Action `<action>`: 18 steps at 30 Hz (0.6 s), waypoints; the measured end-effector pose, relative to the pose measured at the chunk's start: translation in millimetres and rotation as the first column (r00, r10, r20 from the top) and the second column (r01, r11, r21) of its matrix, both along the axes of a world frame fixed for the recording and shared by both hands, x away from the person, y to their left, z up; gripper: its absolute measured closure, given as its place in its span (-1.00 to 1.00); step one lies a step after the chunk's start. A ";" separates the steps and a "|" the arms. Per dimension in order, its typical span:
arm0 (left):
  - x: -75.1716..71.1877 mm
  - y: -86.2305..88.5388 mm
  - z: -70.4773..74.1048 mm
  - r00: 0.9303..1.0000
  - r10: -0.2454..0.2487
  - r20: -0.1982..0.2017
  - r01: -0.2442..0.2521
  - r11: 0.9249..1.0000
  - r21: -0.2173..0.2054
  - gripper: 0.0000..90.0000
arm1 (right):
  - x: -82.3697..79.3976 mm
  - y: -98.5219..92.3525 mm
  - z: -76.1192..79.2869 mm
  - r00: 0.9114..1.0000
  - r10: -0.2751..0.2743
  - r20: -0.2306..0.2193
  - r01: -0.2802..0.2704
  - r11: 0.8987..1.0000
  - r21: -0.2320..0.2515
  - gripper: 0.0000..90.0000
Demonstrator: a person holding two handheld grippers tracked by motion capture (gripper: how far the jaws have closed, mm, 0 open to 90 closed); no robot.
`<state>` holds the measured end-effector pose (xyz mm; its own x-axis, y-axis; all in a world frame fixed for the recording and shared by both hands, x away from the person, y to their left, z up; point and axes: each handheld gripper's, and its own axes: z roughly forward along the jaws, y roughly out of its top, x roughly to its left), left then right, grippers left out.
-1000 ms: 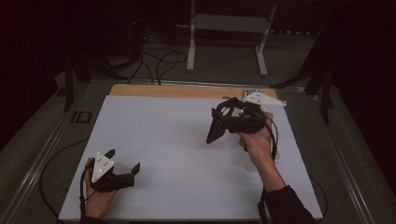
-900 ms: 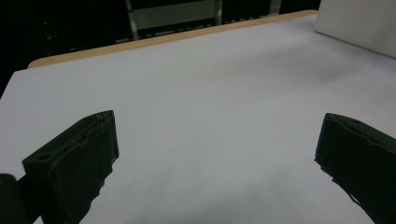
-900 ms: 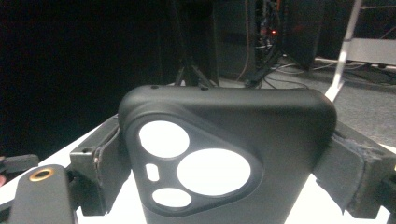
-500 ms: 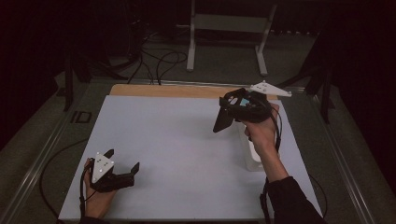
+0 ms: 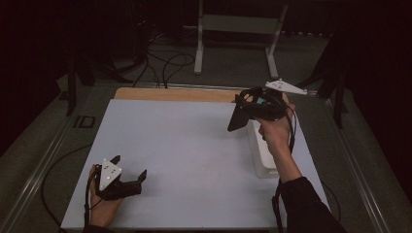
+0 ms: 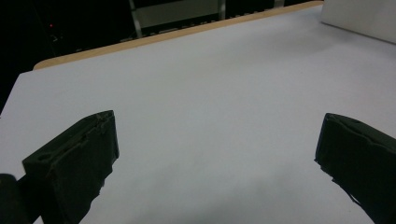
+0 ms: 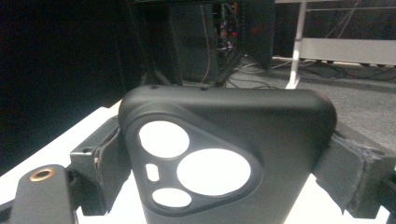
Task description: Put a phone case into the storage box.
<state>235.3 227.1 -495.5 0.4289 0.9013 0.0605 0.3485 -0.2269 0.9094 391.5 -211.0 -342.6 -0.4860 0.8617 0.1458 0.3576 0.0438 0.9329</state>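
Black phone case (image 7: 224,163) sits clamped across its width in the right tool (image 5: 250,110), held above the white tray's (image 5: 262,154) far end. Left tool (image 5: 127,177), jaws spread and empty, rests well left of the tray on the surface (image 5: 194,145).

The left tool (image 6: 215,163) hangs low over the bare white surface (image 6: 201,88), jaws spread wide; a white box (image 6: 362,18) sits far right.

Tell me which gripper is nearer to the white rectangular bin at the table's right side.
Right. The right gripper hovers just above the white rectangular bin's far end, clamping a black phone case. The left gripper rests open at the near left, far across the table.
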 end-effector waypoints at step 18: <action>0.2 -0.4 -0.3 1.000 -0.002 -0.002 0.002 1.000 0.002 -1.00 | 25.9 -29.2 8.4 0.990 -0.142 0.000 0.142 0.990 -0.025 -0.70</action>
<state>235.5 226.7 -495.8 0.4312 0.9002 0.0615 0.3495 -0.2294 0.9084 417.5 -240.2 -334.2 -0.3581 0.9254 0.1244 0.3637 0.0155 0.9314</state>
